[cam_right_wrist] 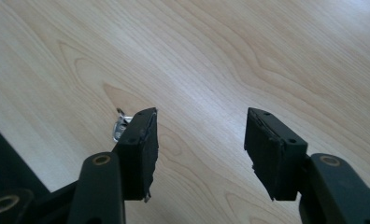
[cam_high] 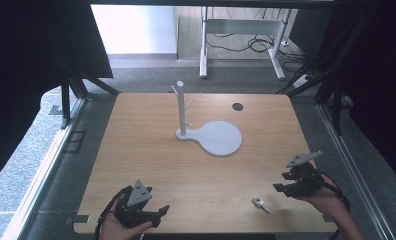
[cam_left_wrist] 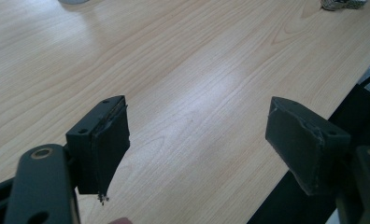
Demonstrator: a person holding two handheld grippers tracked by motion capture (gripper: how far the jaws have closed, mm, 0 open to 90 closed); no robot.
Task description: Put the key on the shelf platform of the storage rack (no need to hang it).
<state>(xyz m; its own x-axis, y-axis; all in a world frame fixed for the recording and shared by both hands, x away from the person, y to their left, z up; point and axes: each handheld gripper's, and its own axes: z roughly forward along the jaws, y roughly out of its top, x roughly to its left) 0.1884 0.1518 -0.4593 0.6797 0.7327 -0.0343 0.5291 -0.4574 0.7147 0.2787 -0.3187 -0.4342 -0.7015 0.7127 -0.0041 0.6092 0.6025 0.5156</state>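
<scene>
From above, your right gripper [cam_high: 282, 188] hovers open beside the small silver metal key [cam_high: 260, 204] near the table's front edge. Along the right jaws, the key [cam_right_wrist: 121, 127] hides behind one: centre them first. Your left gripper [cam_left_wrist: 197, 149] stands open, empty.

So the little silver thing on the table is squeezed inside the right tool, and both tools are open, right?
Not quite. The little silver thing lies loose on the table, beside the right tool, not squeezed inside it. The right gripper view shows bare wood between its jaws. Both tools are open, the left tool too.
</scene>
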